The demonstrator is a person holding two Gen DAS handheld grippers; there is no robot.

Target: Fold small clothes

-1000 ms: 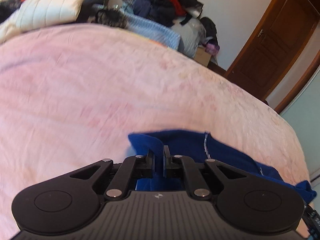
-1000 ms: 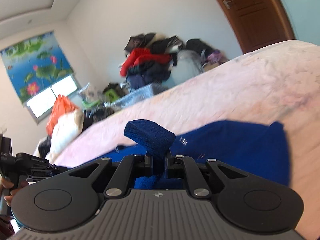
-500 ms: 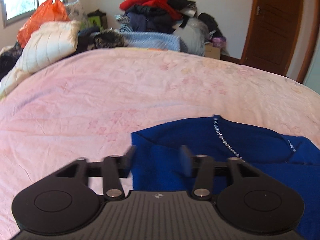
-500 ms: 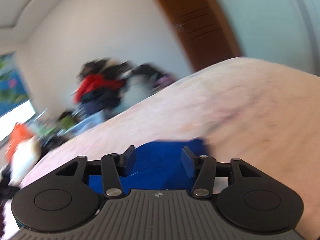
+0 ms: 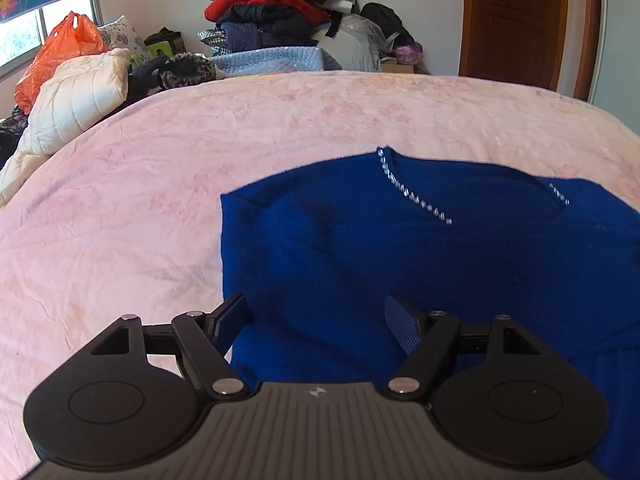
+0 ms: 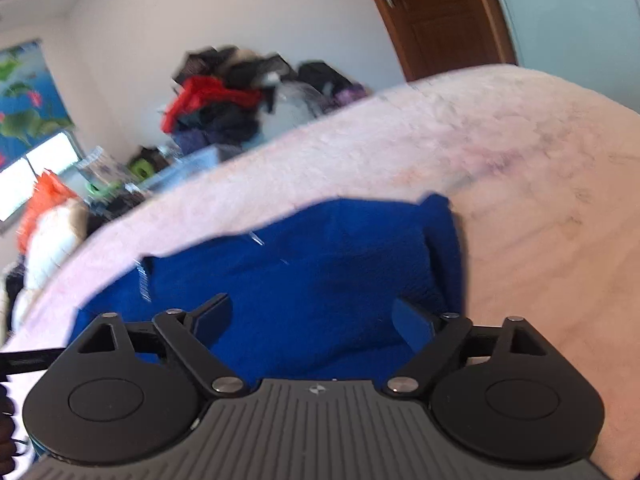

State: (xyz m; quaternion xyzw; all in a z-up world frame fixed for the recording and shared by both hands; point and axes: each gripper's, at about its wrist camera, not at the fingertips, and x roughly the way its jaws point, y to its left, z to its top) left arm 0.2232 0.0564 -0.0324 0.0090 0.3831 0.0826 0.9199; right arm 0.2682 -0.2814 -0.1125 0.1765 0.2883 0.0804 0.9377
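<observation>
Showing, left wrist view: blue sweater [image 5: 400, 248] spread flat on pink bedspread [image 5: 160, 160], from centre toward 3 o'clock, no longer pinched as a second ago; left gripper [image 5: 320, 316] just opened wide, released, hovering over the near hem.
Showing, right wrist view (blurred): raised cuff now dropped; right gripper [image 6: 312, 316] just opened wide, empty, above sweater at 12 o'clock.

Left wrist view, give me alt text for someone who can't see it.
A royal blue knit sweater with a sparkly beaded neckline lies flat on a pale pink bedspread. The open left claw hovers above its near edge, gripping nothing. Piled clothes sit behind.
</observation>
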